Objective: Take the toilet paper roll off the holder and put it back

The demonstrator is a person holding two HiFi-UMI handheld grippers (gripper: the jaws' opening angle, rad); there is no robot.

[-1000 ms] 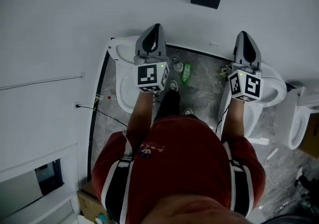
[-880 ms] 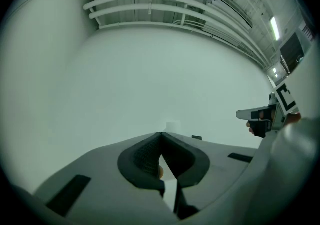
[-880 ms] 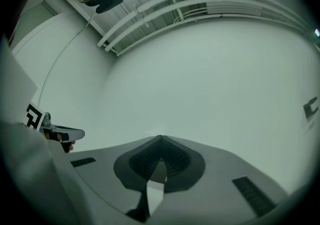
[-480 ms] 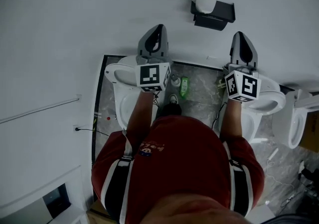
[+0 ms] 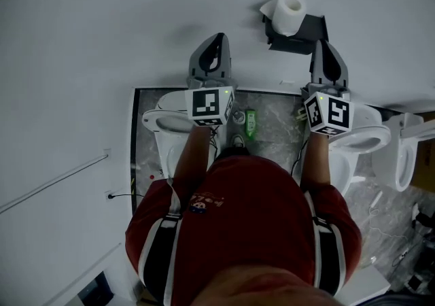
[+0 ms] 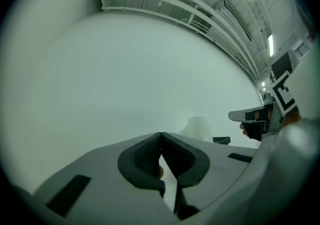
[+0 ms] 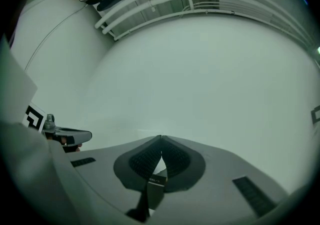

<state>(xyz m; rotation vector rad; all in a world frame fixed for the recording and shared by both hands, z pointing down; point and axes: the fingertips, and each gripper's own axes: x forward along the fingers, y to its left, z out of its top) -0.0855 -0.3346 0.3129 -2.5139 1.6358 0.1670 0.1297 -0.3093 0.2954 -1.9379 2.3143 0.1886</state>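
A white toilet paper roll (image 5: pixel 289 13) sits on a black holder (image 5: pixel 304 31) fixed to the white wall, with a loose sheet hanging at its left. My right gripper (image 5: pixel 327 51) is shut and empty, its tip just below the holder's right end. At the same height, well to the left of the roll, my left gripper (image 5: pixel 211 45) is also shut and empty. In the left gripper view the roll (image 6: pixel 201 126) shows just beyond the closed jaws (image 6: pixel 161 134), with the right gripper (image 6: pixel 254 117) to its right. The right gripper view shows closed jaws (image 7: pixel 161 138) facing bare wall.
White toilets (image 5: pixel 165 123) (image 5: pixel 370 133) stand on the grey marbled floor below my arms, a third (image 5: pixel 401 155) at the right. A green bottle (image 5: pixel 251 120) lies between them. A thin rail (image 5: pixel 54 180) runs along the wall at the left.
Both grippers have moved toward the wall. The roll and holder have come lower in the head view, and the right gripper's tip now lies right under the holder. Both stay shut.
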